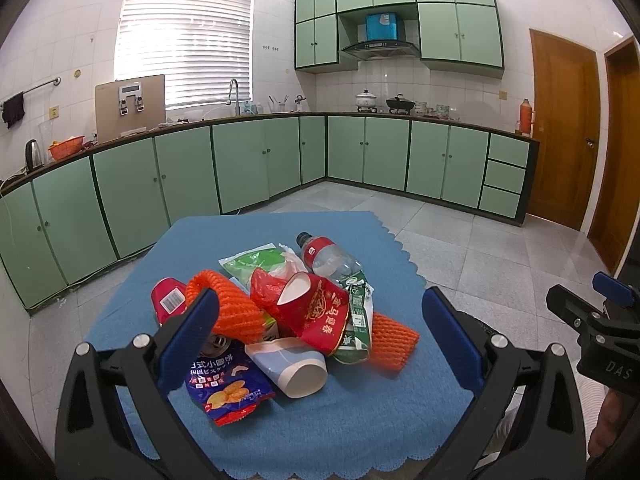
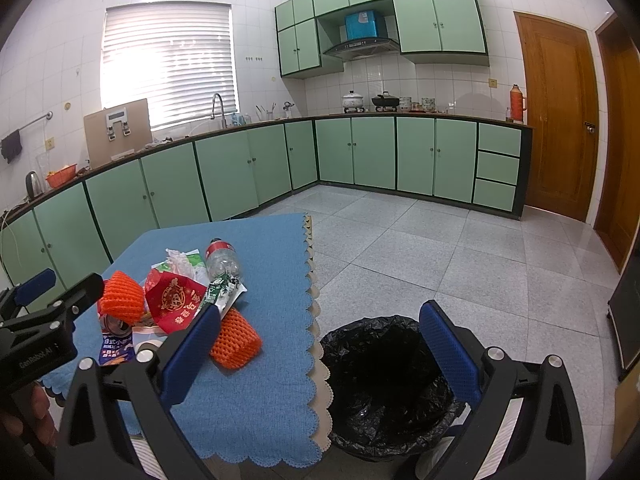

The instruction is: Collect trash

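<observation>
trash pile [image 1: 288, 312] mid-surface [image 1: 360, 420] on blue cloth | plastic bottle [image 1: 328, 258] lies cap far-left, axis running near-right | orange foam net [image 1: 394, 340] at pile's right edge | bin [image 2: 384, 392] on floor right of surface | left claw [image 1: 320, 344] released, empty, pile between its fingers | right claw [image 2: 320, 354] released, empty

A heap of trash sits on the blue-clothed surface [image 1: 360, 420]: the clear plastic bottle [image 1: 328, 258] lies behind the red paper cup [image 1: 316, 312]. The black-lined bin [image 2: 384, 388] stands on the floor right of the surface.
</observation>
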`<state>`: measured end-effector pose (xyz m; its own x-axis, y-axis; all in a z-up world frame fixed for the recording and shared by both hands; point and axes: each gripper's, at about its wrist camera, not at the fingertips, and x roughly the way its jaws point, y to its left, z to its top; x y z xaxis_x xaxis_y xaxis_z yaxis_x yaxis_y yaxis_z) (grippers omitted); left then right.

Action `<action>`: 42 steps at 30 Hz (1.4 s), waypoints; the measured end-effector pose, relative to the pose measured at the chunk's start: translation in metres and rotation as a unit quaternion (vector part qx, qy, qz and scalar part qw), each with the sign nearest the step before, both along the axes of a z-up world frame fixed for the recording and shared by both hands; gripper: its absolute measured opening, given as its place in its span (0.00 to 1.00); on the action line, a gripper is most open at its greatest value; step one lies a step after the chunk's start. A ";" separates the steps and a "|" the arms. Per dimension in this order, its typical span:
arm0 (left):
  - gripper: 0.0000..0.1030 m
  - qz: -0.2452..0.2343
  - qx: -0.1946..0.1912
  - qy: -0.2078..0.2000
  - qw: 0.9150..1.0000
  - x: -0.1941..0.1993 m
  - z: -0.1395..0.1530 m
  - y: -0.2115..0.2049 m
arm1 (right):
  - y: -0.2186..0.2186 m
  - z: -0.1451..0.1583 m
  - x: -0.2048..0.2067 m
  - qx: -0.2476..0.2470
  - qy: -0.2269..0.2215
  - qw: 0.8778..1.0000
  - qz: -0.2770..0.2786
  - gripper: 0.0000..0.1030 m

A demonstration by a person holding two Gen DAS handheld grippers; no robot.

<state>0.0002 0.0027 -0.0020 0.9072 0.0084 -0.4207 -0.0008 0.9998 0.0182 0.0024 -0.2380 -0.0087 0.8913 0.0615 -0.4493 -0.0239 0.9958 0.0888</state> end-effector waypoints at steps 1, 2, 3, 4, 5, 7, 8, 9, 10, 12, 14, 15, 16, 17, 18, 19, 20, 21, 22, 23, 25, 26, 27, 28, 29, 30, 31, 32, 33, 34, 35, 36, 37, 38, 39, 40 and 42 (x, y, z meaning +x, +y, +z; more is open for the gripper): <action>0.95 0.000 0.000 0.000 1.000 0.000 0.000 0.000 | 0.000 0.000 0.000 0.000 0.000 1.000 0.000 0.94; 0.95 0.000 0.000 0.000 1.000 0.000 0.000 0.000 | 0.000 0.000 0.000 0.000 0.000 1.000 0.000 0.94; 0.95 0.000 0.000 0.000 1.000 0.000 0.000 0.001 | 0.000 0.000 0.000 0.000 0.000 1.000 0.000 0.94; 0.95 0.000 0.000 0.001 1.000 0.000 0.000 0.001 | 0.000 0.000 0.000 0.000 0.000 1.000 0.000 0.94; 0.95 0.000 0.000 0.001 1.000 0.000 0.000 0.001 | 0.000 0.000 0.000 0.000 0.000 1.000 0.000 0.94; 0.95 0.000 0.000 0.000 1.000 0.000 0.000 0.000 | 0.000 0.000 0.000 0.000 0.000 1.000 0.000 0.94; 0.95 0.001 0.000 0.000 1.000 0.000 0.000 0.000 | 0.000 0.000 0.000 0.000 0.001 1.000 0.000 0.94; 0.95 0.001 -0.001 0.000 1.000 0.000 0.000 0.000 | 0.000 0.000 0.000 0.001 0.001 1.000 0.000 0.94; 0.95 0.000 0.000 0.000 1.000 0.000 0.000 0.000 | 0.000 0.001 0.000 0.001 0.001 1.000 0.000 0.94; 0.95 0.000 0.001 0.000 1.000 0.000 0.000 0.000 | 0.000 0.000 0.000 0.001 0.001 1.000 0.000 0.94; 0.95 0.000 0.001 0.000 1.000 0.000 0.000 0.000 | 0.000 0.000 0.000 0.001 0.001 1.000 0.000 0.94; 0.95 0.000 0.000 0.000 1.000 0.000 0.000 0.000 | 0.000 0.000 0.000 0.001 0.000 1.000 0.000 0.94; 0.95 0.000 0.000 0.000 1.000 0.000 0.000 0.000 | 0.000 0.000 0.000 0.001 0.000 1.000 0.000 0.94; 0.95 0.000 0.000 0.000 1.000 0.000 0.000 0.000 | 0.000 0.000 0.001 0.001 0.001 1.000 0.000 0.94; 0.95 0.000 0.000 0.000 1.000 0.000 0.000 0.000 | 0.000 0.000 0.001 0.001 0.001 1.000 0.000 0.94; 0.95 0.000 0.000 0.000 1.000 0.000 0.000 0.000 | 0.000 0.000 0.001 0.001 0.001 1.000 0.000 0.94; 0.95 0.000 0.000 0.000 1.000 0.000 0.000 0.000 | 0.000 0.000 0.001 0.001 0.001 1.000 0.000 0.94; 0.95 0.000 0.000 0.000 1.000 0.000 0.000 0.000 | 0.000 0.000 0.001 0.001 0.001 1.000 0.001 0.94; 0.95 0.000 0.000 0.000 1.000 0.000 0.000 0.000 | 0.000 0.000 0.001 0.001 0.001 1.000 0.001 0.94; 0.95 0.000 0.000 0.000 1.000 0.000 0.000 0.000 | 0.001 -0.001 0.000 0.001 0.000 1.000 0.001 0.94; 0.95 0.000 0.000 0.001 1.000 0.000 0.000 0.000 | 0.001 -0.001 0.000 0.001 0.000 1.000 0.001 0.94; 0.95 0.000 0.000 0.001 1.000 0.000 0.000 0.000 | 0.001 -0.001 0.000 0.002 0.000 1.000 0.001 0.94; 0.95 0.000 0.000 0.001 1.000 0.000 0.000 0.000 | 0.001 -0.001 0.000 0.001 0.000 1.000 0.001 0.94; 0.95 0.000 0.000 0.001 1.000 0.000 0.000 0.000 | 0.001 -0.001 0.000 0.001 0.000 1.000 0.001 0.94; 0.95 0.000 0.000 0.001 1.000 0.000 0.000 0.000 | 0.001 -0.001 0.000 0.001 0.000 1.000 0.000 0.94; 0.95 0.000 0.000 0.001 1.000 0.000 0.000 0.000 | 0.001 -0.001 0.001 0.002 0.001 1.000 0.000 0.94; 0.95 0.000 0.000 0.000 1.000 0.000 0.000 0.000 | 0.001 -0.001 0.001 0.002 0.001 1.000 0.001 0.94; 0.95 0.000 0.000 0.000 1.000 0.000 0.000 0.000 | 0.001 -0.001 0.001 0.002 0.000 1.000 0.000 0.94; 0.95 0.000 0.000 0.000 1.000 0.000 0.000 0.000 | 0.001 -0.001 0.001 0.001 0.000 1.000 0.000 0.94; 0.95 0.000 0.000 0.000 1.000 0.000 0.001 0.000 | 0.001 -0.001 0.001 0.001 0.000 1.000 0.000 0.94; 0.95 0.000 0.000 0.000 1.000 0.000 0.001 0.001 | 0.002 -0.001 0.000 0.001 0.000 1.000 0.000 0.94; 0.95 0.000 0.000 0.000 1.000 0.000 0.001 0.001 | 0.002 -0.001 0.000 0.002 0.000 1.000 0.001 0.94; 0.95 0.000 0.001 0.000 1.000 0.000 0.001 0.001 | 0.002 -0.001 0.000 0.002 -0.001 1.000 0.001 0.94; 0.95 -0.001 0.001 0.000 1.000 0.000 0.001 0.001 | 0.003 -0.001 0.000 0.001 0.000 1.000 0.001 0.94; 0.95 0.000 0.000 0.000 1.000 0.000 0.001 0.000 | 0.003 -0.001 0.000 0.001 0.000 1.000 0.001 0.94; 0.95 0.000 0.000 0.000 1.000 0.000 0.001 0.000 | 0.002 -0.001 0.000 0.002 0.000 1.000 0.001 0.94; 0.95 0.000 0.000 0.001 1.000 0.000 0.001 0.000 | 0.002 -0.001 0.000 0.002 0.000 1.000 0.001 0.94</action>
